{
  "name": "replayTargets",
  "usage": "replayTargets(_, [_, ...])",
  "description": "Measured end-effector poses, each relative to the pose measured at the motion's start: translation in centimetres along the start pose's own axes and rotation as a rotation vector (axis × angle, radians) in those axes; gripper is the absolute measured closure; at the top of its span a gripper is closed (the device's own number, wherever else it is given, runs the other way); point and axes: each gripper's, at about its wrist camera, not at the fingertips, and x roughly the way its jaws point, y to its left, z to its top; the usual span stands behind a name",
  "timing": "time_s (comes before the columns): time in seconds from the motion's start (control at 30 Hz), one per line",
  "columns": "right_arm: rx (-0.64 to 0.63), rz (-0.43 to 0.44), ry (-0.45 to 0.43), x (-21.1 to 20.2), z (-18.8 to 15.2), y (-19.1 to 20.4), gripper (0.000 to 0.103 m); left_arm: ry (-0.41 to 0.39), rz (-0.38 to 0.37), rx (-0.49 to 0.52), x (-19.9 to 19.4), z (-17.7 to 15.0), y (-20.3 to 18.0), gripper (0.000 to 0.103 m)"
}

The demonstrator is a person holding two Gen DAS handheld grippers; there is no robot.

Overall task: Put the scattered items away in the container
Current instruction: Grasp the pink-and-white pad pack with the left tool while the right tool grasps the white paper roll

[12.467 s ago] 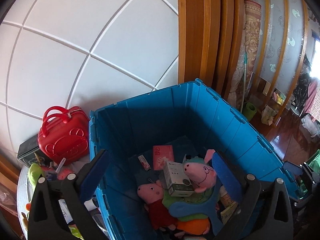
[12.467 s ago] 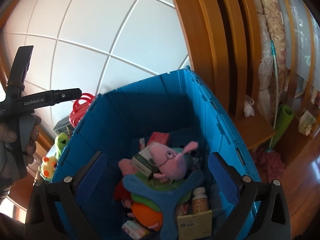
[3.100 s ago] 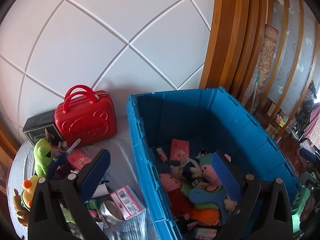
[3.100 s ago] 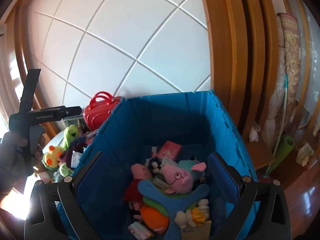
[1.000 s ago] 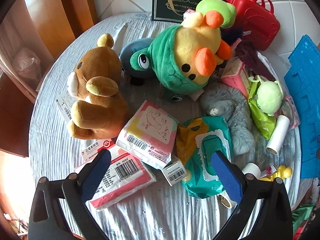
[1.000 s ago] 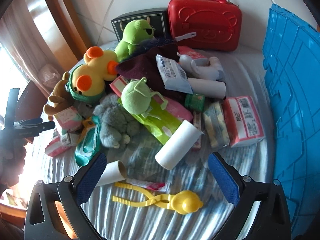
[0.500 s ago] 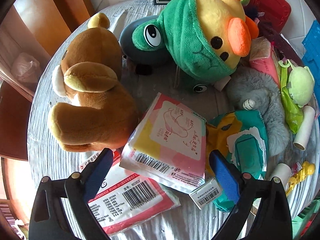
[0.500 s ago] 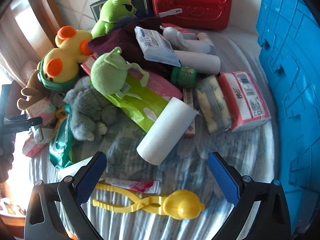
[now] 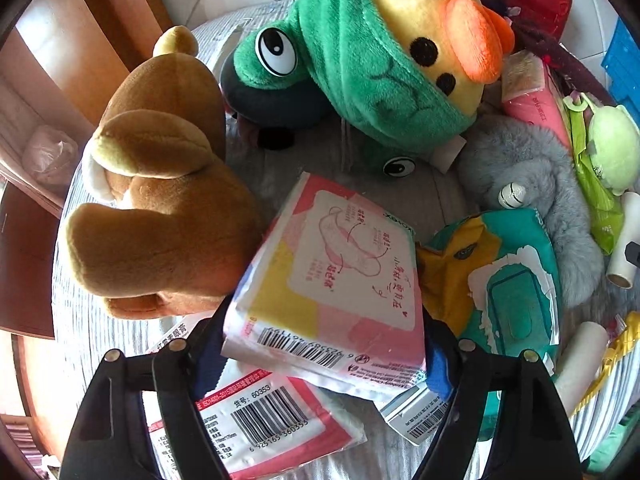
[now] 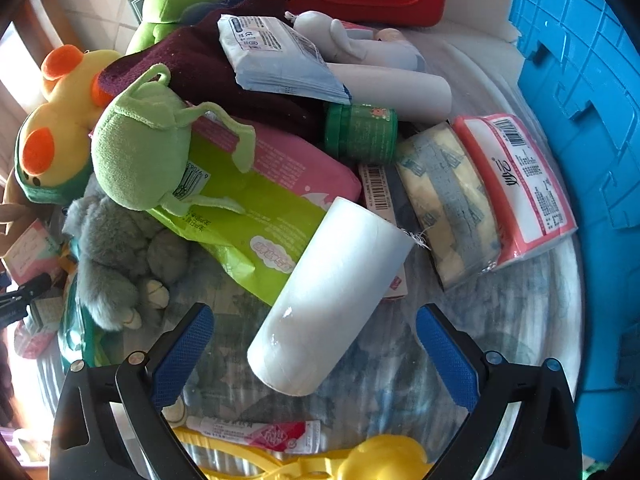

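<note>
Between the blue pads of the left claw (image 9: 322,354) sits a flat, soft plastic pack (image 9: 340,276), pink, yellow and white, with a barcode along its near edge. The pads touch both side edges, so the claw is grasping the pack. Its long axis runs away from the claw, tilted slightly right, with the far corner raised. Under it, nearer the claw, lies a flat red-and-white sachet (image 9: 256,420) with glossy film. Left of the claw sits a brown plush bear (image 9: 160,208); ahead is a green-hooded yellow plush duck (image 9: 400,52); right lies a teal wet-wipe pouch (image 9: 508,280).

Ahead of the right claw (image 10: 314,354), between its spread, released fingers and touching neither, lies a smooth white cylindrical roll (image 10: 332,300). Its long axis points away and to the right, flat end toward the claw. Far right stands the ribbed blue plastic container (image 10: 580,120). Everything rests on the striped table (image 10: 480,340).
</note>
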Motion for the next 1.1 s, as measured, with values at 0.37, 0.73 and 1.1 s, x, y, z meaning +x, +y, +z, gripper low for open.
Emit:
replayTargets(0.37, [0.0, -0.028, 0.055, 1.6, -0.3, -0.1, 0.027, -0.015, -0.006, 0.012, -0.5, -0.6, -0.5, 0.034])
replayTargets(0.73, [-0.021, -0.027, 0.098, 1.5, -0.4, 0.4, 0.036, -0.021, -0.008, 0.003, -0.7, -1.1, -1.0, 0.034])
replayTargets(1.1, [-0.032, -0.01, 0.084, 0.0, -1.2, -0.1, 0.049, -0.022, 0.011, 0.01, -1.9, -1.9, -1.9, 0.036])
